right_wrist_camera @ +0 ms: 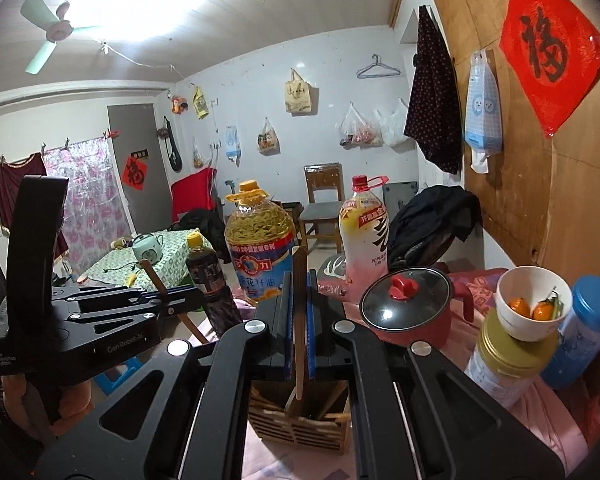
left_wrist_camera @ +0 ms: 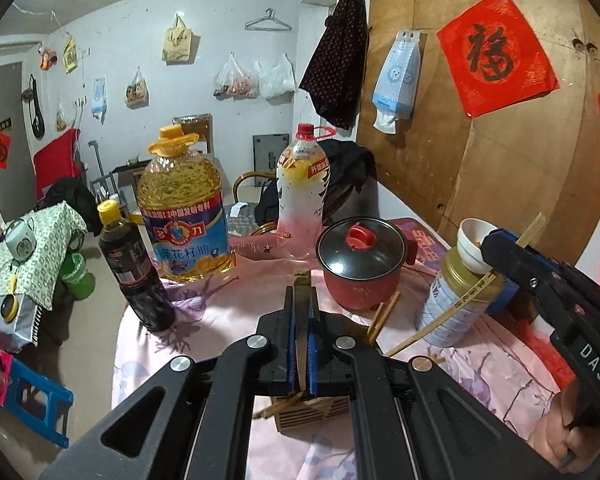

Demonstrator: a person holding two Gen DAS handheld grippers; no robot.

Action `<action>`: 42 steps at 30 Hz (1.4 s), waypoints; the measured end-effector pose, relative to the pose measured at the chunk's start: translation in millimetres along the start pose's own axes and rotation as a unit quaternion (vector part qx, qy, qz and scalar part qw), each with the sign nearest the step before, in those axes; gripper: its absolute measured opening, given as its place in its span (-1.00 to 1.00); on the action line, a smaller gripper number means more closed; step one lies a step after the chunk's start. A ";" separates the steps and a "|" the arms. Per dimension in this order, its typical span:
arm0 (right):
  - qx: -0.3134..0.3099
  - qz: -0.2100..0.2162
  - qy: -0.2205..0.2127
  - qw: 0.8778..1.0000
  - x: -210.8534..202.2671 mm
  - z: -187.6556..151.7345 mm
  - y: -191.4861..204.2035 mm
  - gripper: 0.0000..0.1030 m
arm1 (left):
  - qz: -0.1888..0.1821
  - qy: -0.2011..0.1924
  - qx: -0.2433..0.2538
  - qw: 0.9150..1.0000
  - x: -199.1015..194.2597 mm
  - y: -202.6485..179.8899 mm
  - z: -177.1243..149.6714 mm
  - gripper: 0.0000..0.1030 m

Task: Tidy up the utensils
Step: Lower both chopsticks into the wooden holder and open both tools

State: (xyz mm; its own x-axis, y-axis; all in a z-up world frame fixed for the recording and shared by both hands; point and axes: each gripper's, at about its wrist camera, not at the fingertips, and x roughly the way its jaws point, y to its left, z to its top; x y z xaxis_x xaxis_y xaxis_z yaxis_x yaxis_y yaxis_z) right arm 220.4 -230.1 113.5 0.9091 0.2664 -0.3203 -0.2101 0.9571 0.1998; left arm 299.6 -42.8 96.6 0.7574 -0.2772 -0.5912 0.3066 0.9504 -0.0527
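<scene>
Wooden chopsticks fill both grips — the left gripper has its fingers clamped tight on one chopstick, and the right gripper pinches another chopstick the same way. Below both sets of fingers stands the slatted bamboo holder on the pink-clothed counter, more sticks leaning inside. Beyond the fingertips sits a red pot.
</scene>
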 end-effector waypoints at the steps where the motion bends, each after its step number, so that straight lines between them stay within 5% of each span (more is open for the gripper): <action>1: 0.001 0.000 0.005 1.000 6.1 -1.3 -0.7 -0.88 | 0.000 0.003 -0.002 1.000 6.1 1.9 -0.1 -0.89; 9: 0.011 0.000 0.066 0.998 62.1 -32.0 -13.7 -0.85 | -0.007 0.053 -0.020 0.998 65.3 11.7 -12.2 -0.88; 11: 0.015 -0.004 0.086 0.996 73.1 -41.4 -16.2 -0.79 | -0.006 0.073 -0.024 0.997 78.4 12.1 -20.9 -0.50; 12: 0.017 -0.003 0.088 0.996 74.2 -43.2 -17.3 -0.79 | 0.000 0.075 -0.025 0.997 81.1 11.8 -24.6 -0.15; 16: 0.018 -0.009 0.078 0.997 68.7 -38.7 -17.4 -0.77 | 0.008 0.074 -0.022 0.997 78.3 10.2 -29.2 -0.09; 32: 0.003 -0.020 0.022 1.000 -23.8 -25.7 18.3 -0.53 | 0.083 0.031 -0.019 0.996 -16.1 2.2 -43.6 0.30; 42: 0.003 -0.026 0.003 1.000 -78.5 -37.6 52.4 -0.40 | 0.126 0.000 -0.018 0.992 -82.6 0.7 -66.9 0.71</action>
State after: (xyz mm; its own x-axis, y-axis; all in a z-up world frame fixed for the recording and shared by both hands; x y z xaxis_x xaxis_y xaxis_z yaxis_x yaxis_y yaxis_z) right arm 124.5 -196.6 114.3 0.9166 0.2168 -0.3359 -0.1600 0.9689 0.1889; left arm 198.7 -9.8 91.6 0.8075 -0.0292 -0.5891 0.0858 0.9940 0.0683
